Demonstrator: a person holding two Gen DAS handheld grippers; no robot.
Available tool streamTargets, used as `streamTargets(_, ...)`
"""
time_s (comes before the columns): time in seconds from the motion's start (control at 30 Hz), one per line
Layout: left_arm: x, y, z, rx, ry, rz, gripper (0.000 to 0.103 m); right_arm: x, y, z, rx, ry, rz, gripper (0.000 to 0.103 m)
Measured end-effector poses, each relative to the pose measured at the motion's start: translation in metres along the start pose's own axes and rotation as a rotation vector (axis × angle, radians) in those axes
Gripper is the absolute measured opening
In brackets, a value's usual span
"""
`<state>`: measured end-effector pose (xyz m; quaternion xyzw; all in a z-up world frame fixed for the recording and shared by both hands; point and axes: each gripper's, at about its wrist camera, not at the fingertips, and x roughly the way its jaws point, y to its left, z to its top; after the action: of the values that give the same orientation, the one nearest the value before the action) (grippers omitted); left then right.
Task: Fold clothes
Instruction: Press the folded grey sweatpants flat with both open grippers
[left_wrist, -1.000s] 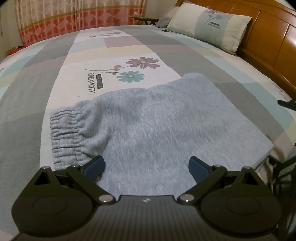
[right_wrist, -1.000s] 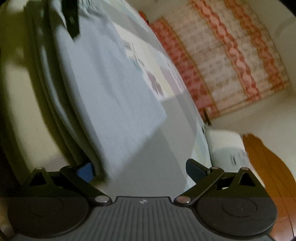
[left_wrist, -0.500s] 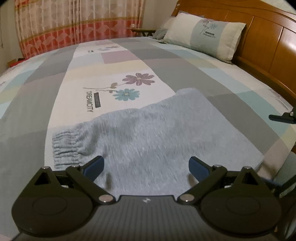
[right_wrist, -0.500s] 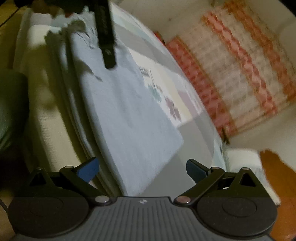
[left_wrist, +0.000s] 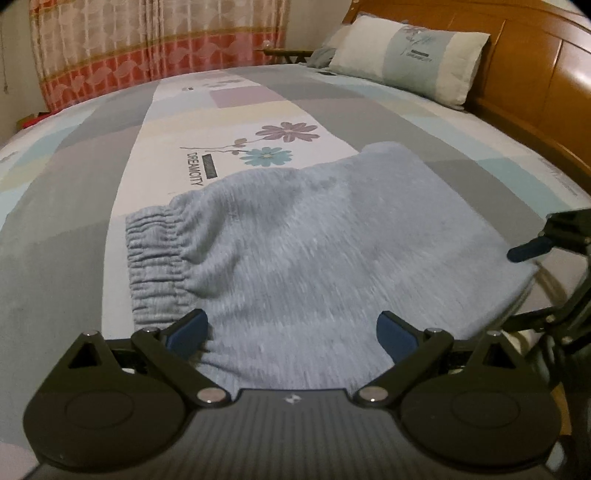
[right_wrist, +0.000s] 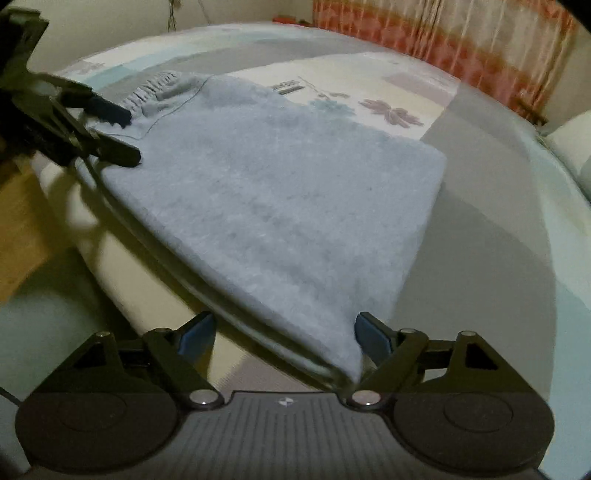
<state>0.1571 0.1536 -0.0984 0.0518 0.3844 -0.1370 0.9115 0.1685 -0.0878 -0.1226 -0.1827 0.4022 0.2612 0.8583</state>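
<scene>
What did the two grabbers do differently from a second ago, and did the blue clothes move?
The right gripper rolled upright and swung round, so it now faces across the bed with a corner of the folded blue garment between its fingers. They have just been closing but are not pressing it yet. The left gripper stayed open at the garment's near edge. The garment and pillow stayed put.

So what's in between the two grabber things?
The folded grey garment spans between them: the left gripper stands at its elastic end, the right gripper, jaws just narrowing but open, at the opposite corner. The right wrist view shows it.
</scene>
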Motion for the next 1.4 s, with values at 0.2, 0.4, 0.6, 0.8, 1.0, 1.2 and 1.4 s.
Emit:
streamTargets(0.2, -0.002, -0.009, 0.044, 0.060, -0.071, -0.018, 0.098, -0.015, -0.016, 0.024, 0.060, -0.080, 0.007, 0.087)
streamTargets(0.4, 0.047, 0.004, 0.074, -0.013, -0.043, -0.042, 0.098, 0.007, -0.028, 0.042, 0.142, -0.083, 0.062, 0.087)
streamTargets(0.6, 0.060, 0.044, 0.048, -0.176, -0.043, -0.138, 0.097, 0.001, -0.034, 0.001, 0.183, -0.051, 0.161, 0.095)
streamTargets(0.8, 0.047, 0.031, 0.077, -0.118, -0.073, -0.110, 0.098, -0.006, -0.039, -0.002, 0.201, -0.029, 0.124, 0.096)
streamTargets(1.0, 0.083, 0.046, 0.080, -0.196, 0.011, -0.055, 0.097, -0.030, -0.042, 0.006, 0.249, -0.100, 0.137, 0.097)
streamTargets(1.2, 0.046, 0.027, 0.077, -0.119, -0.028, -0.012, 0.098, -0.036, -0.065, 0.023, 0.240, -0.137, 0.114, 0.097)
streamTargets(1.4, 0.022, 0.020, 0.046, -0.098, 0.009, -0.031, 0.098, 0.010, -0.096, 0.092, 0.184, -0.205, 0.143, 0.097)
